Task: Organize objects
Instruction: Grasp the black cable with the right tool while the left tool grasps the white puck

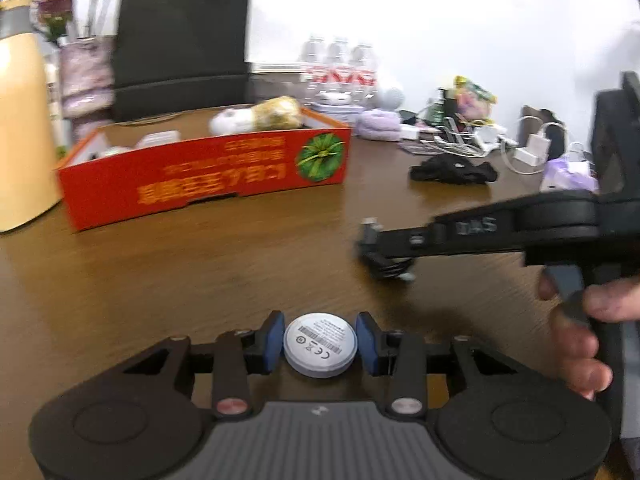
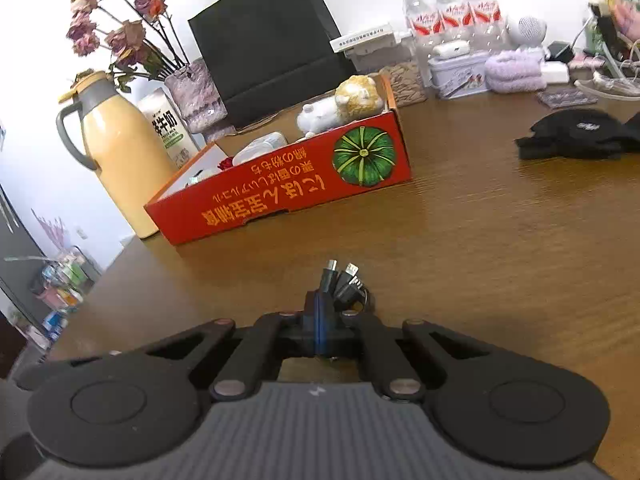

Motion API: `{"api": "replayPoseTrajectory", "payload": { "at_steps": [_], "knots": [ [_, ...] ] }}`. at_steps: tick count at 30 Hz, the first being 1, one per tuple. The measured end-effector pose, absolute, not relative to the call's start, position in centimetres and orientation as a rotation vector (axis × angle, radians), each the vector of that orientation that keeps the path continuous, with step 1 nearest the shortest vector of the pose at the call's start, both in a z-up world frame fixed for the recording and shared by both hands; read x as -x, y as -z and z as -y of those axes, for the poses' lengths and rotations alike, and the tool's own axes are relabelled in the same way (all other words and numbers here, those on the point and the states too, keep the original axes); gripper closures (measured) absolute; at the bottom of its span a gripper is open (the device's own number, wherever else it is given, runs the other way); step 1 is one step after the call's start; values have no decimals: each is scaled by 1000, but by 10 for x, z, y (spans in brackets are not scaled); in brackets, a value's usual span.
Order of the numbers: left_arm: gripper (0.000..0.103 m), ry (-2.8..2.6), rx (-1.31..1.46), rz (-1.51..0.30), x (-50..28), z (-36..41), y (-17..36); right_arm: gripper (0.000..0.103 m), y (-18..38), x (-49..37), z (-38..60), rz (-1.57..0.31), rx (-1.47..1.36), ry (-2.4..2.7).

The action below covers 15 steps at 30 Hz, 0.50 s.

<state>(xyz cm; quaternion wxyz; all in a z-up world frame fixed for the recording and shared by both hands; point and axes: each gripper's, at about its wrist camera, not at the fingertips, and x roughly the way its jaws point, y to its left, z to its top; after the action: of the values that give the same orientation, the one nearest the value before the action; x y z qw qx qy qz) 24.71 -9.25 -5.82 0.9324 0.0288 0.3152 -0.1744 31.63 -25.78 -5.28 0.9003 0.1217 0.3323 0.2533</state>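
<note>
Both carries look under way, toward the shallow red cardboard box (image 2: 280, 184) on the brown wooden table (image 2: 500, 248). The left hand-held gripper (image 1: 320, 345) clamps a round white disc-shaped device (image 1: 320, 345) near the box; the right hand-held gripper (image 2: 320, 320) pinches a coiled black USB cable (image 2: 346, 282). Next, each load likely needs lifting over the box's front wall before release.

My left gripper (image 1: 319, 346) holds a round disc (image 1: 320, 345) above the table (image 1: 200, 272); my right gripper (image 2: 320, 320), to its right, holds a cable bundle (image 2: 344, 280). Ahead lies the open box (image 2: 288, 184) with a plush toy (image 2: 340, 110) inside; the thermos (image 2: 116, 152) stands left of it, the paper bag (image 2: 264, 40) behind.
</note>
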Motion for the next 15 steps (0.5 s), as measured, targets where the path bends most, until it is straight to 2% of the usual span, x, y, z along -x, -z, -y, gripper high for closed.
{"api": "replayPoseTrajectory", "payload": {
  "at_steps": [9, 13, 14, 15],
  "knots": [
    [65, 244, 13, -629, -195, 42, 43, 102, 45, -238, 248, -646, -93, -515],
    [65, 213, 16, -636, -183, 31, 42, 98, 37, -194, 249, -607, -50, -490],
    [65, 208, 14, -641, -183, 30, 43, 90, 33, -184, 251, -570, -36, -464],
    [65, 205, 7, -645, -182, 30, 45, 68, 30, -176, 251, -542, -19, -435]
  ]
}}
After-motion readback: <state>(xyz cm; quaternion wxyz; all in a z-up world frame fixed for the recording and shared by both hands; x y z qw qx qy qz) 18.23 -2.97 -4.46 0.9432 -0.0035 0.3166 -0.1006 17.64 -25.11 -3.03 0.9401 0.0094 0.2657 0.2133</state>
